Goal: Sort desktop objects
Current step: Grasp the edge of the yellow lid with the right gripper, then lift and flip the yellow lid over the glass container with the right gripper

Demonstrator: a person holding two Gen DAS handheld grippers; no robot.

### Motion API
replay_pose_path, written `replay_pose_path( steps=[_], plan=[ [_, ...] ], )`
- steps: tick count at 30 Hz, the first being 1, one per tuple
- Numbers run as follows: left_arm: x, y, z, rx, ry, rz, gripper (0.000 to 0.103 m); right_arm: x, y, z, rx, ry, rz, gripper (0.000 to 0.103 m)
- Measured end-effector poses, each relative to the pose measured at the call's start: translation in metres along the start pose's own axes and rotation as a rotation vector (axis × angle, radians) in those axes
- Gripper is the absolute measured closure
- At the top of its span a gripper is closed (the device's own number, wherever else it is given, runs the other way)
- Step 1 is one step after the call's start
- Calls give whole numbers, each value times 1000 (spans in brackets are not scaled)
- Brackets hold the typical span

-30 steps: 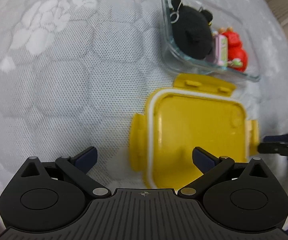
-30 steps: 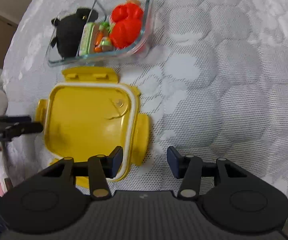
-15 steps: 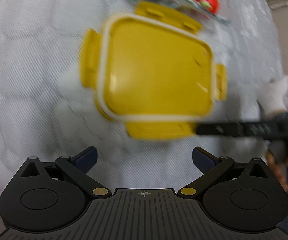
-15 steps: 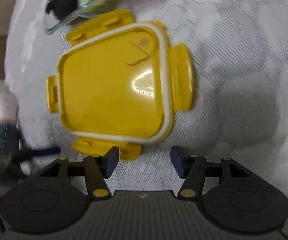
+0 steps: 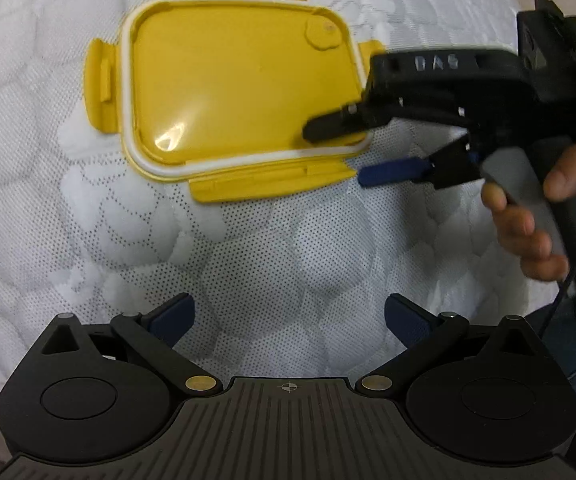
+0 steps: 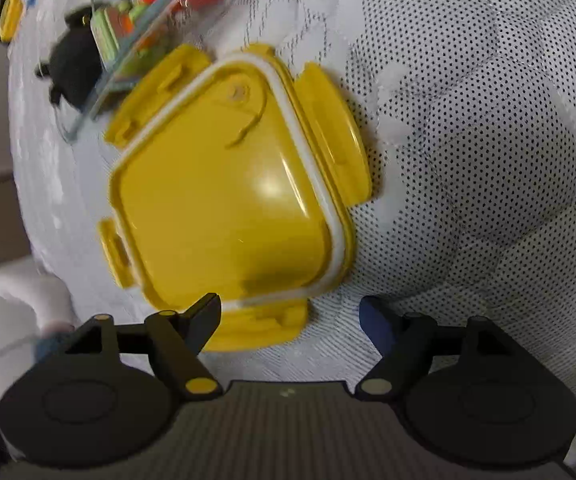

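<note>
White quilted cloth, yellow lid lying flat

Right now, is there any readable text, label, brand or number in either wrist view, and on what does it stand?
"DAS": raised letters, slightly blurred, on the black body of the right gripper, seen in the left wrist view.
Small packets in the glass container: any print is too blurred to read.
Yellow lid: no text visible.

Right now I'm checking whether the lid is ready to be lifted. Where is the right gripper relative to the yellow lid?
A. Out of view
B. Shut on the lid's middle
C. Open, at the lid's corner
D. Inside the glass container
C: the right gripper is open, one finger over the yellow lid and the other beside its corner.
</note>
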State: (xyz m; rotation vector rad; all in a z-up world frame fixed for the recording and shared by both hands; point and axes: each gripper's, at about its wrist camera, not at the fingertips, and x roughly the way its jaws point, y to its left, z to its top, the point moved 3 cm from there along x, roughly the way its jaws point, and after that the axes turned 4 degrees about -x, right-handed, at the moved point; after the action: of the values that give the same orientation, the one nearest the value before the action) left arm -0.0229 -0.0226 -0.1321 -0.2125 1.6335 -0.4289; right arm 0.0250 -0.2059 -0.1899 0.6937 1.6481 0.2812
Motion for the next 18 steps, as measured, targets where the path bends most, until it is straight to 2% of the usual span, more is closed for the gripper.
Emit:
replay_pose_path(
  steps=[7,13,18],
  plan=[
    [-15,7,-1,10,-35,12,0,-19,10,-6,50,-39,96,31],
    [-29,15,7,-23,-106,34,0,-43,28,-9,24,-39,204,31],
    [-46,12,16,-4,-178,45,0,-68,37,5,24,-64,271,29]
  ],
)
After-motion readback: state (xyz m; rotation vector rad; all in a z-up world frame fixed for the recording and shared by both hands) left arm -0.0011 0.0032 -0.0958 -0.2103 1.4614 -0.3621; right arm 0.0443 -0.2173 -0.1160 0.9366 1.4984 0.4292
